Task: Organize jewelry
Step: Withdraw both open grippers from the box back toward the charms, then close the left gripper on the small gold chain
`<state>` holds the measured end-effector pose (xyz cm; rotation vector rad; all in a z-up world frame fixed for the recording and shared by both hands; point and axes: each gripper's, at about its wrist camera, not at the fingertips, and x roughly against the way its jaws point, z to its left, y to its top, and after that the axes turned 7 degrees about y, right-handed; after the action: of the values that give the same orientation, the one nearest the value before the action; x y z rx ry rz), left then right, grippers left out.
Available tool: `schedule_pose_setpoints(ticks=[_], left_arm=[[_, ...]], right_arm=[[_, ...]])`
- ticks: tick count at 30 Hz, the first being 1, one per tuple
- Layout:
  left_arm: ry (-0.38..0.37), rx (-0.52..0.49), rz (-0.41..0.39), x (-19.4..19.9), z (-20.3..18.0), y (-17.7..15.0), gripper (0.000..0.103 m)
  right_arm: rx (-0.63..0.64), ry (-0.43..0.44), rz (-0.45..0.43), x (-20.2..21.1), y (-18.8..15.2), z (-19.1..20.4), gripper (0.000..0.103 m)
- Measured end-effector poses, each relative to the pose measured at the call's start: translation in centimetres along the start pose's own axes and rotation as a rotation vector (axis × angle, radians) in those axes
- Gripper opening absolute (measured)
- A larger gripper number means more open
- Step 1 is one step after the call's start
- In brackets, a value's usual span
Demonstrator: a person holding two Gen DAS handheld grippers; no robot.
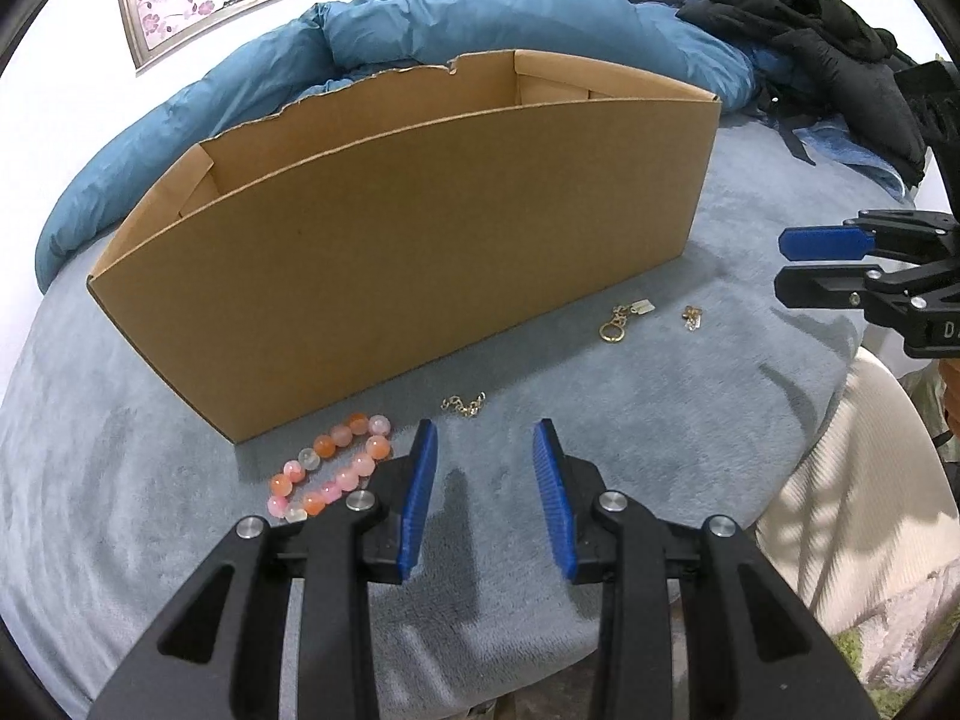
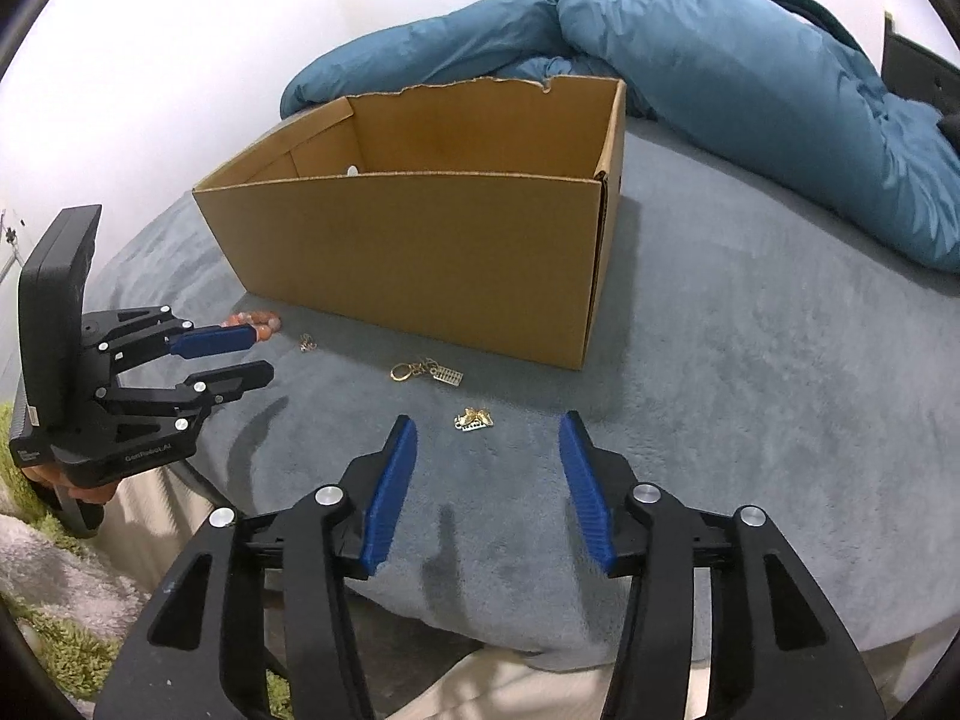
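jewelry: four loose pieces on the grey blanket (image 2: pixel 750 360), all in front of the cardboard box (image 2: pixel 420 258), none touching it
bead bracelet (image 1: pixel 330 468): pink/orange beads, near the box's left front corner, just beside the left gripper's left finger
small gold chain (image 1: pixel 463 405): between the bracelet and the ring piece, ahead of the left gripper
gold ring with chain and tag (image 2: pixel 423 372): near the middle of the box front
gold charm (image 2: pixel 474 418): nearest the right gripper, just ahead of its fingers
left gripper (image 1: pixel 486 483): jaws spread, nothing between them, low over the blanket
right gripper (image 2: pixel 486 480): jaws spread wider, empty, charm lies beyond the tips
progress: judged barely begun; all four visible pieces remain outside, nothing gripped
left to do: each piece picked and put in the box, presumably
hidden: box floor mostly blocked by the front wall; one small white spot inside, can't identify
hard to read: charm and tag shapes too small; bracelet partly behind the left gripper in the right view
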<state>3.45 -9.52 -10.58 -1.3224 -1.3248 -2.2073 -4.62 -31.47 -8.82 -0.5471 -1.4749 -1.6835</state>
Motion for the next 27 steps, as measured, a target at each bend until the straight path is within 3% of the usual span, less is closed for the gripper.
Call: schedule_pose_setpoints(ticks=[15,27], left_arm=[[0.023,0.016,0.008,-1.1,0.5,-0.3,0.032],[-0.014,0.011,0.005,-2.9,0.6,0.2,0.031]], right_arm=[[0.026,0.015,0.033,-0.7,-0.6,-0.4,0.048],[0.03,0.017,0.062,-1.9,-0.5,-0.7,0.048]])
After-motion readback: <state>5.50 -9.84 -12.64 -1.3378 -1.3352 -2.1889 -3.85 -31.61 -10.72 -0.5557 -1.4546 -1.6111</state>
